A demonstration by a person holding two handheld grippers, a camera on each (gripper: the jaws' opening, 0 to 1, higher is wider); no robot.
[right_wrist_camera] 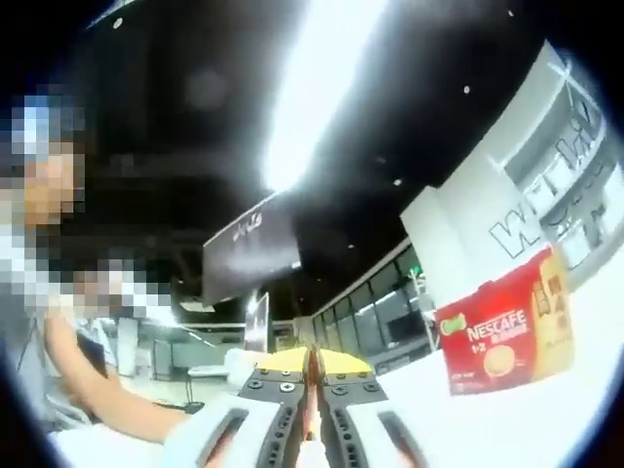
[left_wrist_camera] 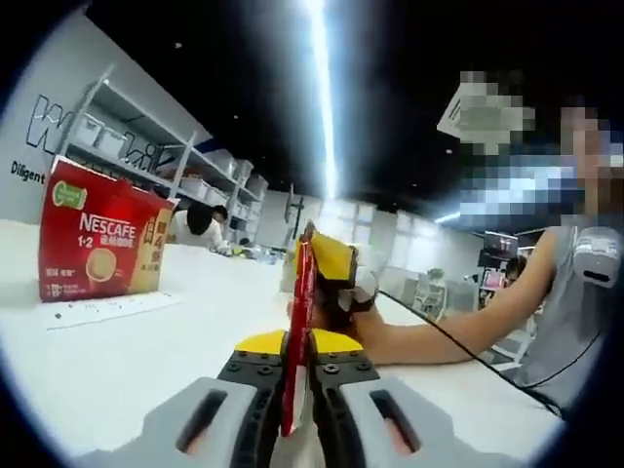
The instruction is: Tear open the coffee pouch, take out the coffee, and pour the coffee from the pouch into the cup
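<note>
Left gripper view: my left gripper point(left_wrist_camera: 295, 385) is clenched on the red coffee pouch point(left_wrist_camera: 298, 331), held edge-on and upright between its jaws. Just beyond it, my right gripper point(left_wrist_camera: 336, 283) grasps the pouch's far end, blocking what lies behind. A red Nescafe box point(left_wrist_camera: 97, 244) stands well off to the left on the white table point(left_wrist_camera: 117, 361). Right gripper view: my right gripper point(right_wrist_camera: 310, 390) pinches the pouch point(right_wrist_camera: 311, 409) edge; the box point(right_wrist_camera: 502, 336) stands to the right.

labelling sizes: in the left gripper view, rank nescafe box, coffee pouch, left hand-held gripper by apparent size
1. left hand-held gripper, nearest the camera, so inflated
2. Nescafe box
3. coffee pouch, seen edge-on, clamped in the jaws
</note>
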